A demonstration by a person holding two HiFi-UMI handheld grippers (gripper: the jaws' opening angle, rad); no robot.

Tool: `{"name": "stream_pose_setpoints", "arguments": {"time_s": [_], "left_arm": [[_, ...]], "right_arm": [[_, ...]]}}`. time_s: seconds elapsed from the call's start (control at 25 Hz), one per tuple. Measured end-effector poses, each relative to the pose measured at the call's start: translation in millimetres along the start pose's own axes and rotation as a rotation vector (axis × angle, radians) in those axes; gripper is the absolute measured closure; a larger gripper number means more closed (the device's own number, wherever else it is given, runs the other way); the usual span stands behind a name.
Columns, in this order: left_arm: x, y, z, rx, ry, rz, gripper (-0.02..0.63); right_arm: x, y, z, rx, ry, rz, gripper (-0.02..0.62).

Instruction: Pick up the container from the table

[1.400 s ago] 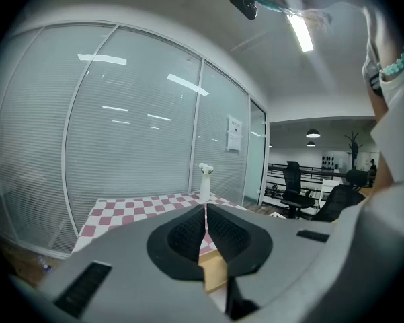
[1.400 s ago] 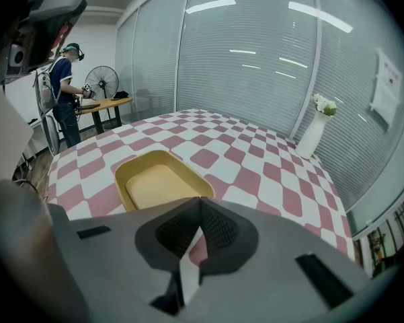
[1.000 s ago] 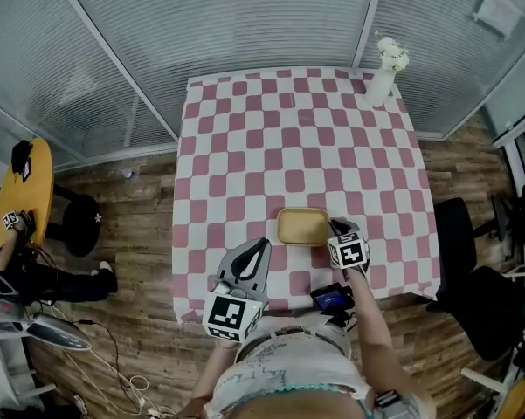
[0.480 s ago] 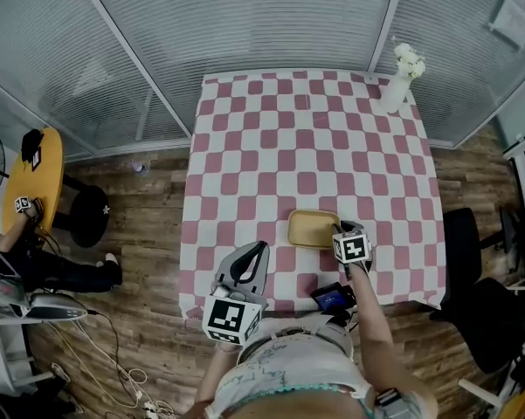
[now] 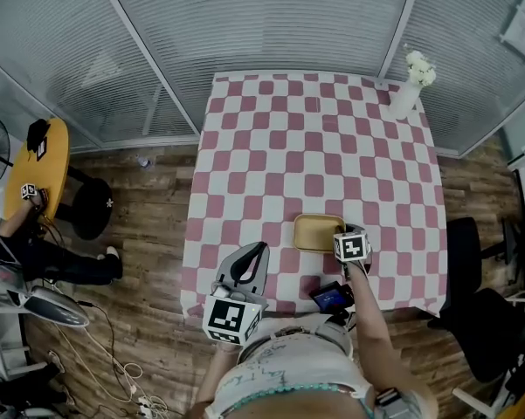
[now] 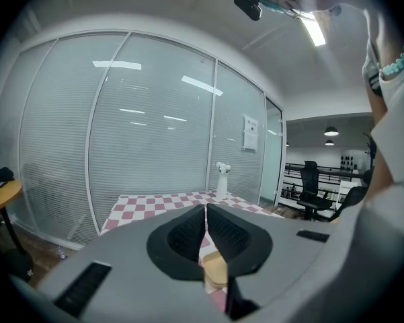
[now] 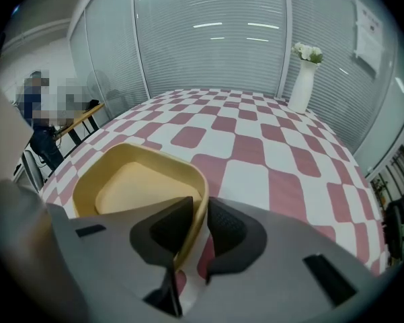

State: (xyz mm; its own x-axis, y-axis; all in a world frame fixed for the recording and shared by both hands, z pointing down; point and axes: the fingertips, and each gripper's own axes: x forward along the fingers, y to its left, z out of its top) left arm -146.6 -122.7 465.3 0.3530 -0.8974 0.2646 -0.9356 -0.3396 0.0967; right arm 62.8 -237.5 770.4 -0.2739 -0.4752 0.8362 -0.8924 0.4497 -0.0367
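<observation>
The container [image 7: 140,187] has its near corner hidden behind the right gripper [image 7: 200,208]. A dark gadget [image 5: 330,297] near it is too small to tell.

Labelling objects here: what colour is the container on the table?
Yellow container, clearest in the right gripper view.

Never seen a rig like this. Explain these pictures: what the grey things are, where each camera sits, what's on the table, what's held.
There is no robot here: a person holds a two-jaw gripper in each hand. The head view looks down from a camera on the person's head. The other two views come from cameras riding on the grippers, looking along their grey jaws. On the checked table sits a yellow container, and a white vase of flowers stands at the far corner. The right gripper has its jaws closed on the container's rim. The left gripper has its jaws together, holding nothing.
</observation>
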Motion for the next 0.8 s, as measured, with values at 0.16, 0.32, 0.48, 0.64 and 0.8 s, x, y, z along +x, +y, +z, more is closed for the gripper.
{"name": "stream_pose_setpoints", "arguments": {"time_s": [0.16, 0.32, 0.48, 0.64, 0.8], "left_arm": [[0.6, 0.7, -0.5, -0.001, 0.001, 0.000, 0.586], [1.4, -0.9, -3.8, -0.001, 0.012, -0.007, 0.586], [3.5, -4.6, -4.8, -0.001, 0.016, -0.023, 0.586], [6.7, -7.5, -3.4, 0.001, 0.016, -0.040, 0.586], [9.4, -10.8, -1.5, 0.003, 0.014, -0.058, 0.586]], "right_arm": [[0.4, 0.4, 0.6, -0.005, -0.015, -0.009, 0.535], [3.1, 1.3, -3.0, -0.011, -0.015, -0.001, 0.534], [1.7, 0.5, -1.9, 0.012, -0.031, 0.001, 0.537], [0.9, 2.0, 0.0, 0.019, -0.031, 0.007, 0.537], [2.0, 0.5, 0.1, 0.030, -0.031, 0.010, 0.538]]}}
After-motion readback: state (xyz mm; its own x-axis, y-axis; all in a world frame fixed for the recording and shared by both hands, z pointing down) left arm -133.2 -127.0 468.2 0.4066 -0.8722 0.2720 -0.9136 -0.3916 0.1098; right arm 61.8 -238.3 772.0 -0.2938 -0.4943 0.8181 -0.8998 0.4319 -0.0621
